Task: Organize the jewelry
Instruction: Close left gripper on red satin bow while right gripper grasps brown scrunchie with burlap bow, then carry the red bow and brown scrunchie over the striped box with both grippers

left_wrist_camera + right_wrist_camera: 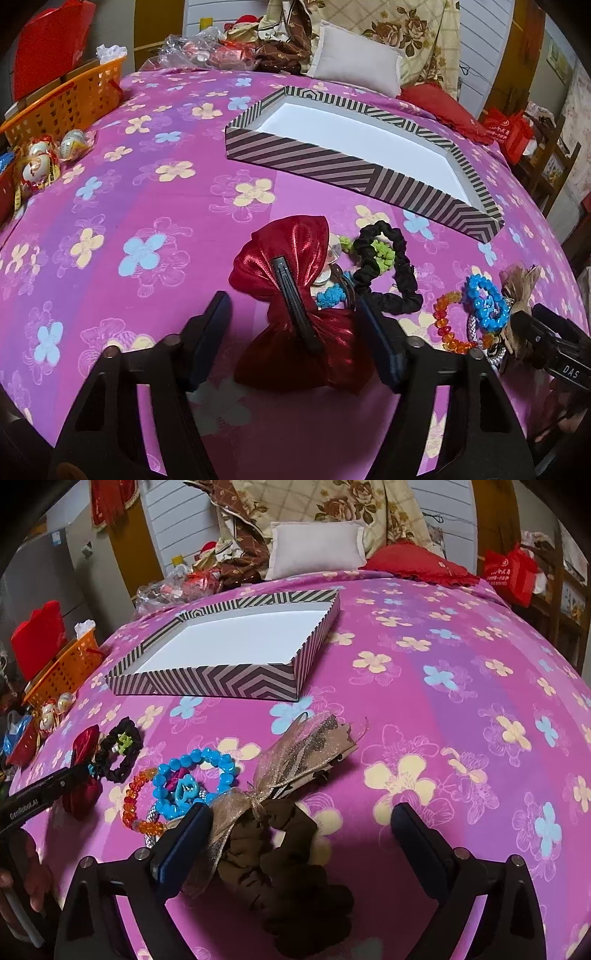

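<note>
Soft indoor light, strong fisheye warp, dark corners.

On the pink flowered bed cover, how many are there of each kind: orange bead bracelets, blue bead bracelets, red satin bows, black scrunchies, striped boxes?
Orange bead bracelet: 1
Blue bead bracelet: 1
Red satin bow: 1
Black fabric scrunchie: 1
Striped cardboard box: 1
Total: 5
</note>
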